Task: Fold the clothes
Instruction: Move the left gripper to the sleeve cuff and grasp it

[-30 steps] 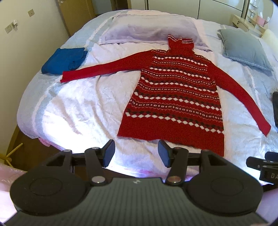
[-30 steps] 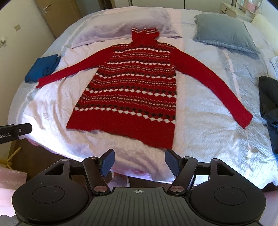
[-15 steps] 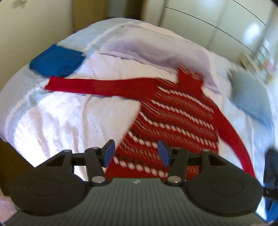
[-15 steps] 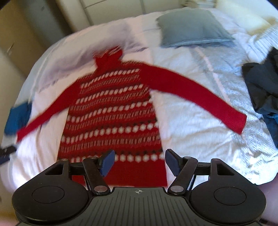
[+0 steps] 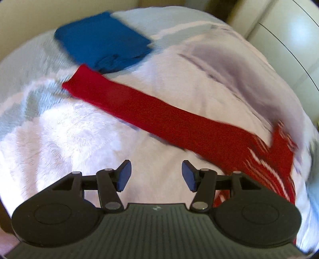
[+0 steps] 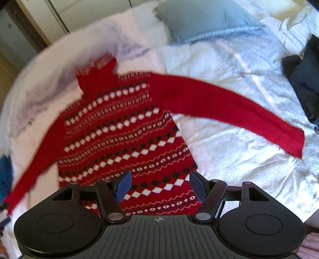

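Black ribbed housings, blue-padded fingers (image 5: 125, 175), silver screws

The sweater (image 6: 127, 129) is red, its body crossed by bands of white diamonds, black diamonds and thin pink-white zigzags; its collar (image 6: 95, 67) is red with a pale striped edge. Its sleeves (image 5: 151, 111) are plain red. Beside the left cuff lies a plain blue garment (image 5: 103, 39). The bed (image 5: 59, 135) is covered in white with pale grey-blue stripes. A pillow (image 6: 201, 18) is grey-blue, another (image 5: 229, 57) pale lilac. At the right edge a heap of clothes (image 6: 305, 79) is black and dark navy. Each tool (image 5: 156, 175) (image 6: 160, 186) is black with blue pads (image 6: 123, 185). The wardrobe doors (image 5: 289, 39) are cream.
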`<state>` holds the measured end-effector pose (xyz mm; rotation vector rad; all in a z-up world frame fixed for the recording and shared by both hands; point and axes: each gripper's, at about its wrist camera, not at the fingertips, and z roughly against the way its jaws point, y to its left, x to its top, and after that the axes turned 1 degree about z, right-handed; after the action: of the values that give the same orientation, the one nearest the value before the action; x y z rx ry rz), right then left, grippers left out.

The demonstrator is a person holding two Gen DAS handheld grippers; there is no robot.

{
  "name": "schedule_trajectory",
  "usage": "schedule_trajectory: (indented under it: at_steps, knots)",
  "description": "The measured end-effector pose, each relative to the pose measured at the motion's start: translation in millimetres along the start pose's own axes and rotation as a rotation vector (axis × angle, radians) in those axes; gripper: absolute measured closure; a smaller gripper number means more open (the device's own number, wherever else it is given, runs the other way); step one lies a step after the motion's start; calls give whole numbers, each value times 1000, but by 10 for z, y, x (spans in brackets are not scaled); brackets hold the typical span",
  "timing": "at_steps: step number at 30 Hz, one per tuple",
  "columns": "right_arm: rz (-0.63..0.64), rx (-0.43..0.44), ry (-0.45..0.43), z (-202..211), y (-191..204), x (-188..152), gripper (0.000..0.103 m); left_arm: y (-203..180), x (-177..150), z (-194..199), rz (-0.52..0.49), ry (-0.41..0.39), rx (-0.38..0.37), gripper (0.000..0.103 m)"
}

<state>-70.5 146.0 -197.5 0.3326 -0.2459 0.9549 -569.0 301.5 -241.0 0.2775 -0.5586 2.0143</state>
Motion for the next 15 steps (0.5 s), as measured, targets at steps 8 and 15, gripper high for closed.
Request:
schedule_trajectory:
  at_steps: [8,15]
  knots:
    - [71,-86,85,-759,265,-95,35,923,516,-742,391,-90,57,53]
    - [125,-106,116,-1112,367,-176,35,1241,654,-977,468,-194,73,54]
